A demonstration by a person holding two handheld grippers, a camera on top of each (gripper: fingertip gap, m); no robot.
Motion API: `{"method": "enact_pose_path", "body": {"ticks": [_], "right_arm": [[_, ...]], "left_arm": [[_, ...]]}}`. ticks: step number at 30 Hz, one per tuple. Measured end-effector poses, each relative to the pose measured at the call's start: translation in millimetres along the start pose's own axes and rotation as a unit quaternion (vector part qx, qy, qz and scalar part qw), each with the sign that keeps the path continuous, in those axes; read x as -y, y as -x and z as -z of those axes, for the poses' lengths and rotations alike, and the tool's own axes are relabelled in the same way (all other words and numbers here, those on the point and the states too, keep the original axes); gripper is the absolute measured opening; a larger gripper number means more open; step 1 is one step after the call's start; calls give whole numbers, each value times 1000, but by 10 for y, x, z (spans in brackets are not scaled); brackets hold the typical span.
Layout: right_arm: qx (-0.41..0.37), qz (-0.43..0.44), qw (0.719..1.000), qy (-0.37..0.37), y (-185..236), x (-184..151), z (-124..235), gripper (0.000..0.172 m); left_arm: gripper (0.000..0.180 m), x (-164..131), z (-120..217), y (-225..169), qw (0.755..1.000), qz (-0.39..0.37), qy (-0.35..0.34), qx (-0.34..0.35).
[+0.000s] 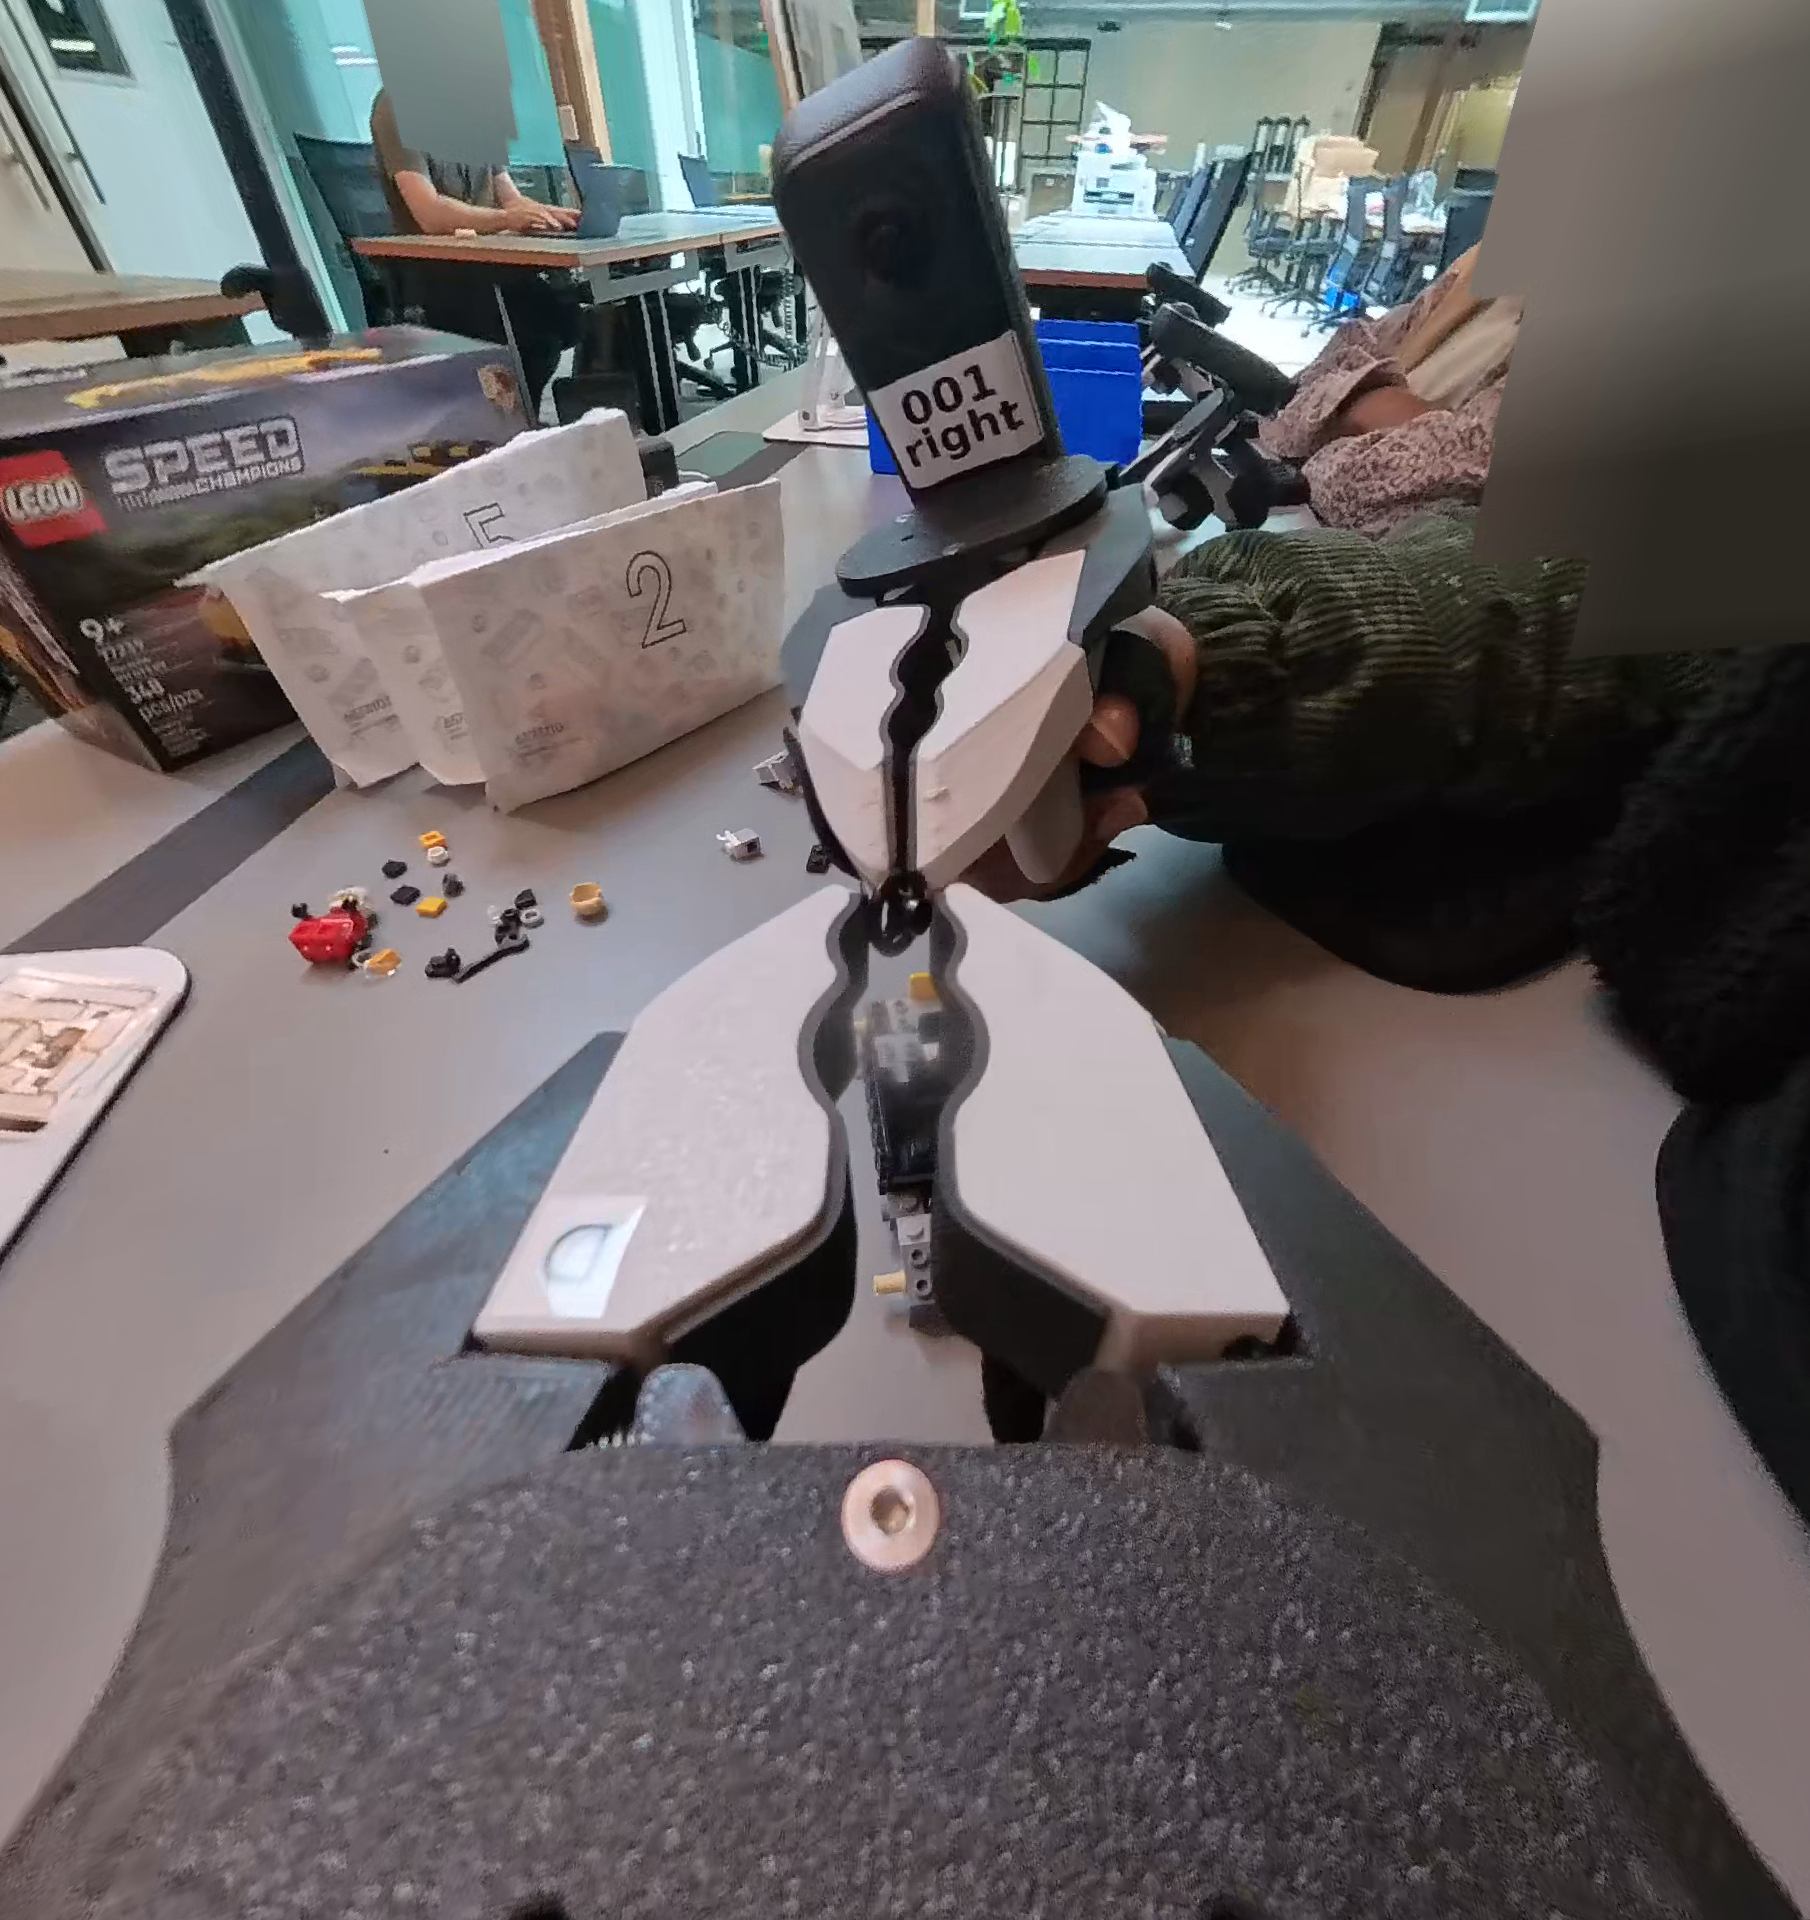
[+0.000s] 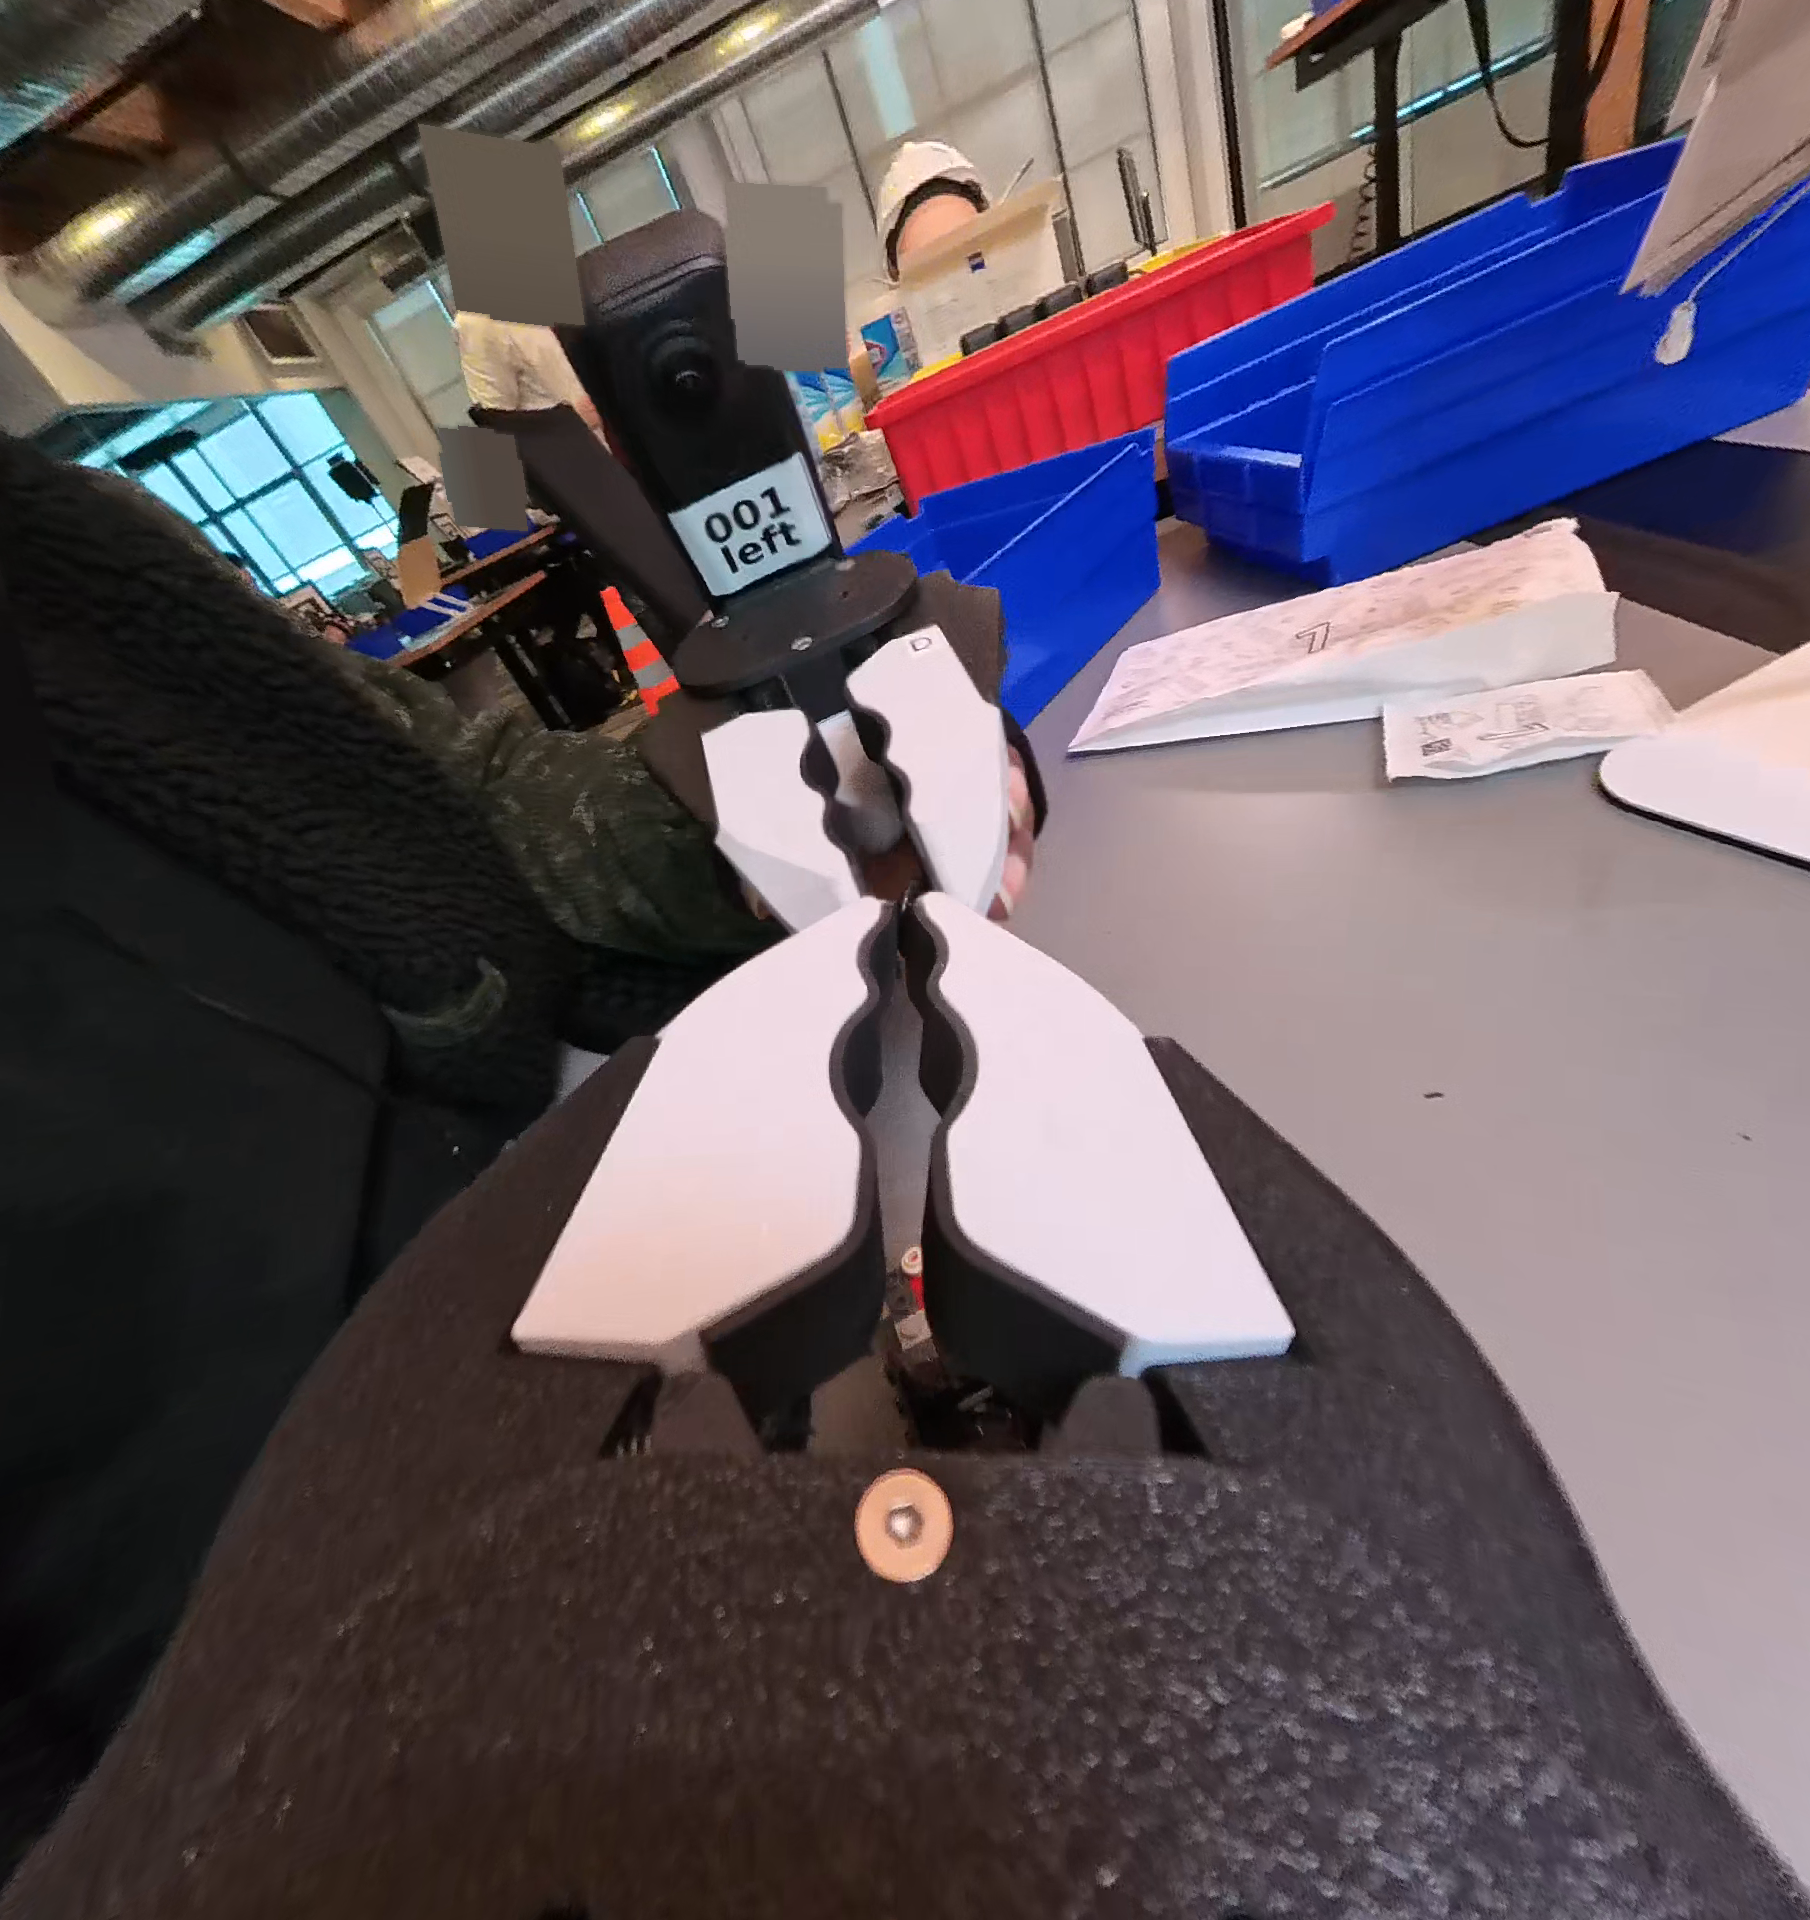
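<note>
My right gripper (image 2: 906,906) is shut on a small black ring-like piece (image 1: 896,920). It also shows in the left wrist view (image 1: 896,873), facing my left gripper tip to tip and holding the piece out. My left gripper (image 1: 906,904) is open. Its fingertips stand on either side of the black piece without clearly pressing on it. In the right wrist view the left gripper (image 2: 885,883) shows its fingers apart. A small black and grey brick build (image 1: 906,1101) lies on the grey table (image 1: 413,1143) below the left fingers. Both grippers hover a little above the table.
Several loose small bricks (image 1: 433,914) and a red piece (image 1: 324,935) lie left of the grippers, with numbered paper bags (image 1: 589,644), a toy box (image 1: 153,499) and a booklet (image 1: 39,1029). Blue bins (image 2: 1452,416), a red bin (image 2: 1088,343) and flat paper bags (image 2: 1348,644) lie to the right. Less than 4 cm separates the two grippers' tips.
</note>
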State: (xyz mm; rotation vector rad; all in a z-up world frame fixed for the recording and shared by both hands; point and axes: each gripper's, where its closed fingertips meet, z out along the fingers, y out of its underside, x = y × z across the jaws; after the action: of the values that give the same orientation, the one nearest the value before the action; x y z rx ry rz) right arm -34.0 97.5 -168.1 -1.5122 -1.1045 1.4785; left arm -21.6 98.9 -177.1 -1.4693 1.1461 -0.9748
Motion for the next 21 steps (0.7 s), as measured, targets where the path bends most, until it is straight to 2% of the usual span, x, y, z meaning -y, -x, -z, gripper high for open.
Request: {"method": "enact_pose_path", "body": {"ticks": [4,6,7,10,12,14,15,17,21], "right_arm": [[-12,22,1000,-12,-16,66,59,1],[-33,33,998,-40,-65,195,181,6],[-58,39,996,-56,-128,269,271,9],[-172,82,978,-82,-394,442,624,13],[-250,108,957,-101,-555,555,888,13],[-303,117,938,-122,-665,650,1108,14],[-321,115,931,-132,-704,682,1193,14],[-344,106,921,-145,-761,706,1308,15],[-353,88,920,-147,-818,675,1344,15]], "left_arm": [[9,34,68,39,1000,-13,11,14],[9,104,212,189,997,-34,25,62],[9,150,348,326,992,-48,44,107],[9,327,1053,760,948,-98,114,280],[9,291,1644,946,907,-71,174,376],[9,126,2234,1037,862,-20,224,453],[9,46,2483,1050,845,2,231,483],[9,-126,2826,1036,829,49,223,511],[8,-484,3256,991,796,102,241,546]]}}
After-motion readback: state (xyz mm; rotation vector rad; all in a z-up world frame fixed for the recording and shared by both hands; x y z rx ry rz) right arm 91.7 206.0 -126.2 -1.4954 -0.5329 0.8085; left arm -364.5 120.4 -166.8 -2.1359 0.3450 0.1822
